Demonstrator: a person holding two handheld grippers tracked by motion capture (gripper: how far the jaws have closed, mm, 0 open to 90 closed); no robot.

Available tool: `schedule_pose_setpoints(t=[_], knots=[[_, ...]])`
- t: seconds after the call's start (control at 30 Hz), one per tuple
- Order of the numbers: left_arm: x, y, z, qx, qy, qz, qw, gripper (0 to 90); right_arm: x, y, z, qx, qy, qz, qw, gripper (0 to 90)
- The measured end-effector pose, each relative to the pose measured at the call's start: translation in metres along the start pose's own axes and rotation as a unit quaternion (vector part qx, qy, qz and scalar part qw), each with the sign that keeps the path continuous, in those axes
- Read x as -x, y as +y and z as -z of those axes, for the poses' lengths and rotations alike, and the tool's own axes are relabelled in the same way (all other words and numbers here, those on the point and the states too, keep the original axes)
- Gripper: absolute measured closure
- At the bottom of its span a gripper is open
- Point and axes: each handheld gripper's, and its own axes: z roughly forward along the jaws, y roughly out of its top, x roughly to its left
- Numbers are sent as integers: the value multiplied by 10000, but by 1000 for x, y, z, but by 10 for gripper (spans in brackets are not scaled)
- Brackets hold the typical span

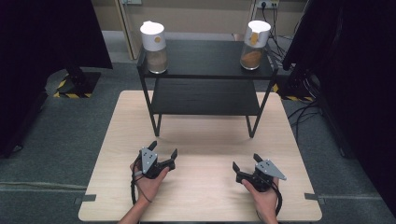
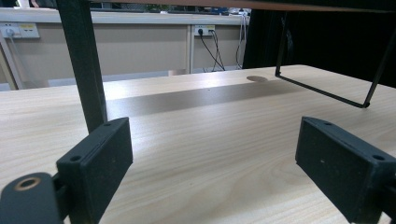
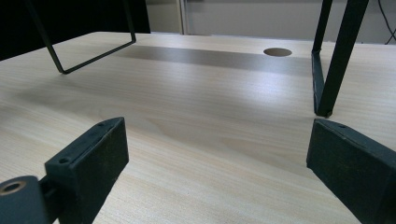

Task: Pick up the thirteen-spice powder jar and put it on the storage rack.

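Here, the left tool (image 1: 164,153) and the right tool (image 1: 246,162) both rested low over the near part of the pale wooden counter (image 1: 205,196), each held in one of the person's hands, well apart from one another. Each tool's jaws stood wide open with nothing between them; in the left gripper view the left tool (image 2: 212,154) framed only bare wood grain, and the right tool (image 3: 217,161) did the same in the right gripper view.

Nearest to them stood a black two-tier metal shelf rack (image 1: 205,95) on the far half of the counter. From above, the rack's top shelf carried two clear jars with white tops: the left jar (image 1: 154,41) held a pale brown filling, the right jar (image 1: 255,44) a more orange one, each near its own end of the shelf. Neither gripper view reached that high; they looked under the rack instead.

The left gripper view showed one thick black leg of the rack (image 2: 84,65) just beyond its left jaw, and the thin wire foot loop (image 2: 327,91) of the far side to the right, plus wall sockets and cables behind. The right gripper view showed a rack leg (image 3: 338,56) planted on the counter near its right jaw, a wire loop (image 3: 88,51) at upper left, and a round hole (image 3: 277,52) in the counter.
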Motion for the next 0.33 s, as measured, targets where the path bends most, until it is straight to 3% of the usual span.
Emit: schedule_pose_setpoints(t=[0.33], knots=[[0,0,0,-8,-2,-8,10000,110,0,0,0,-1,14,4,10000,56]])
